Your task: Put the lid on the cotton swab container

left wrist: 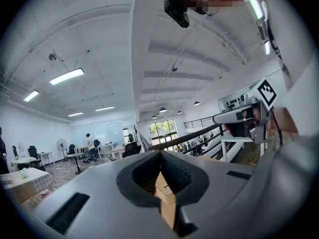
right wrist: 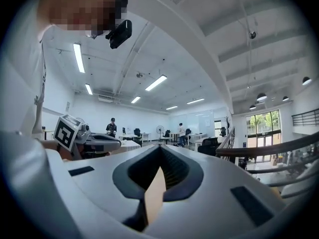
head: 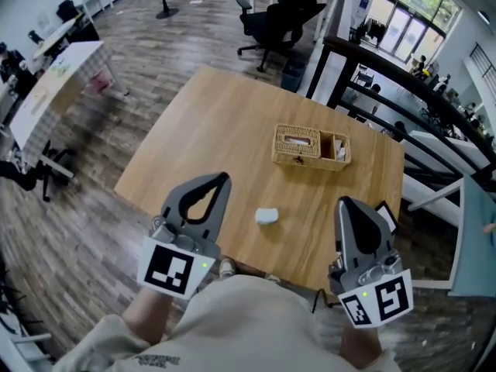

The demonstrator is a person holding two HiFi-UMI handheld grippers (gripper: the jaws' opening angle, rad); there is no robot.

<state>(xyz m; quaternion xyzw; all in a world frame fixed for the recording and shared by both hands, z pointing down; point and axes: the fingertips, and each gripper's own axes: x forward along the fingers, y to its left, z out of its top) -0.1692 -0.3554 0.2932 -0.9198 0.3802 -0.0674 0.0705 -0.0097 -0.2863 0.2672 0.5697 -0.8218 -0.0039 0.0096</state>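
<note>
Only one small white item [head: 266,216] lies loose on the wooden desk [head: 209,122], close to the near edge and about midway along it. It is too small to tell whether it is the lid or the cotton swab container itself. Nothing touches it.

Farther back, toward the far right corner of the desk, stands a wicker basket [head: 308,162]. Its wider left compartment holds something with a pale top, and its narrower right compartment holds a few pale things that cannot be made out.

On either side of the white item, at the near edge of the desk, the person holds both grippers up, pointing away from the body. The left gripper [head: 223,178] is clenched: in the left gripper view its tips [left wrist: 160,153] meet, and the loop below them frames only a distant strip of desk and the basket. The right gripper [head: 345,202] is likewise clenched on nothing, its tips [right wrist: 160,147] together in the right gripper view. Neither is near the basket.

Beyond the far edge of the desk, black office chairs [head: 271,14] stand on a wood floor.
</note>
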